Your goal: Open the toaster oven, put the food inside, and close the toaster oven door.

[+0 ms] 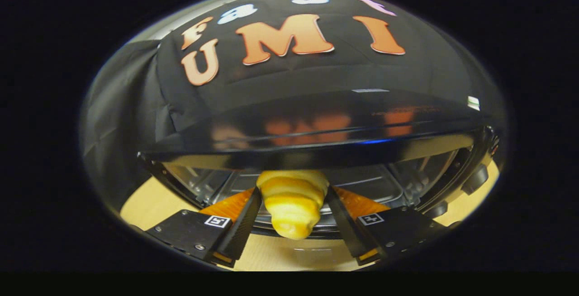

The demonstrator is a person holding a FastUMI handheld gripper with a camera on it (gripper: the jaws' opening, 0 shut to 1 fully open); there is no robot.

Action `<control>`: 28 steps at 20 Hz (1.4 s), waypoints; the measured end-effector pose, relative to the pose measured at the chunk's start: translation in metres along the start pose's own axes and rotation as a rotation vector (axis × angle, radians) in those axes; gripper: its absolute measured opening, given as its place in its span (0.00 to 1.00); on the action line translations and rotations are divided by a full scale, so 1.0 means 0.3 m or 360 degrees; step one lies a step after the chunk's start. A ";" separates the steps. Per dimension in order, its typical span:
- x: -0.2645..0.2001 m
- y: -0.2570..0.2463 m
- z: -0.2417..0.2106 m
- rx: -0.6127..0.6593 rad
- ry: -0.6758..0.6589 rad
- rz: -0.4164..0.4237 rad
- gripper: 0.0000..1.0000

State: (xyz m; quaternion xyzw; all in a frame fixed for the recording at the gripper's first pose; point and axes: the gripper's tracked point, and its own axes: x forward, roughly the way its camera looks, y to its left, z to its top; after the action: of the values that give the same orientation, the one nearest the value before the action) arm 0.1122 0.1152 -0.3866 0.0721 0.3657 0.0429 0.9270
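Note:
A golden croissant-shaped pastry [293,212] sits between my two fingers, and my gripper [293,193] is shut on it. The pastry's far end reaches the mouth of the black toaster oven [316,124], whose glossy top spans the view just beyond the fingers. The oven is open: its shiny metal cavity [375,183] with a rack shows behind the pastry. The glass door [298,253] appears folded down flat beneath my fingers, with the table visible through it.
The oven stands on a light wooden table [144,205]. Dark control knobs [475,178] line the oven's right side. Black cloth hangs as the wall behind and to the left of the oven.

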 end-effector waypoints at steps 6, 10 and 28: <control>-0.146 0.015 0.007 -0.0027 -0.0061 0.0044 0.88; -0.342 0.004 -0.028 -0.0108 -0.0068 0.0067 0.89; -0.580 -0.058 -0.513 0.0067 0.0362 0.0257 0.92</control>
State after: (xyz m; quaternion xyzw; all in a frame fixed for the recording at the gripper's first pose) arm -0.1196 0.0908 -0.3838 0.1155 0.4622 0.1176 0.8713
